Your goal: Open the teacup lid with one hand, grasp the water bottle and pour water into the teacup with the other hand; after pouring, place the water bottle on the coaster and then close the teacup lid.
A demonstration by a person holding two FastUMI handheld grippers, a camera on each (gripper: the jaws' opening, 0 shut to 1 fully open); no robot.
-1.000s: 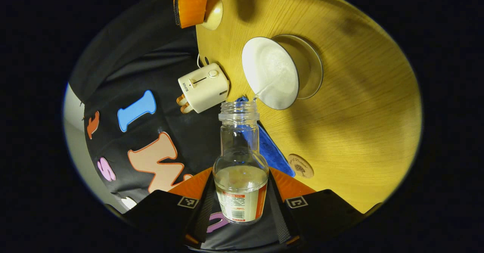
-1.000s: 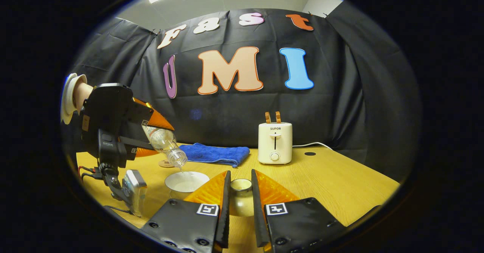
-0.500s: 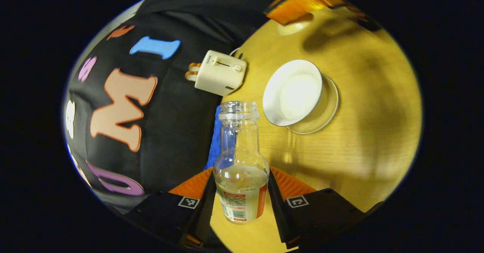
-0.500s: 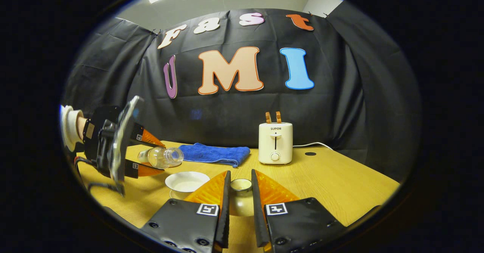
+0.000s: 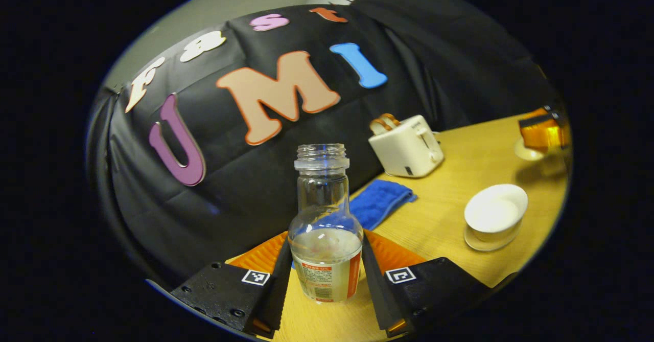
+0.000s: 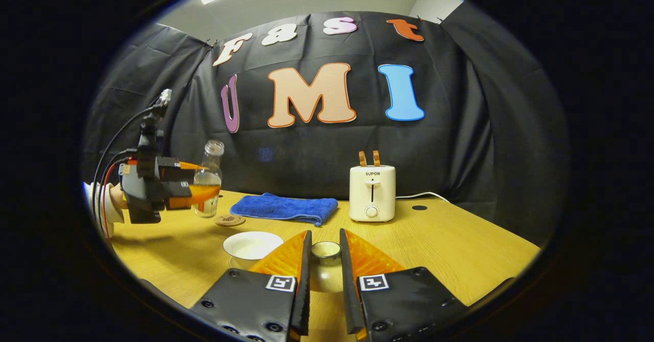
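Upright between the fingers of the left gripper point(image 5: 324, 275) stands the water bottle point(image 5: 325, 229), a clear, uncapped bottle with a little water in its lower part and a label near its base; both fingers press against its sides. Seen from the right gripper view, that left gripper point(image 6: 202, 191) holds the water bottle point(image 6: 208, 178) upright, just above the yellow wooden tabletop point(image 6: 460, 250), with a hand point(image 6: 110, 199) in a pale sleeve behind it. Taking the teacup point(image 6: 253, 245) as the landmark, a white, open, shallow cup on a saucer with pale liquid inside: the round wooden coaster point(image 6: 230, 220) lies flat on the tabletop just behind it and slightly to its left, bare, and the water bottle is beyond and to the left of that coaster, not on it. A folded blue towel point(image 6: 283, 208) lies behind the teacup, and a cream toaster point(image 6: 372, 192) with two slices of bread in it stands behind and to the right. The right gripper point(image 6: 324, 260) is just to the right of the teacup, its fingers closed on the knob of the teacup lid point(image 6: 325, 268), which sits low at the tabletop. In the left gripper view the teacup point(image 5: 495, 214) sits on the tabletop point(image 5: 439, 214), with the towel point(image 5: 380, 201) and toaster point(image 5: 406, 145) beyond it.
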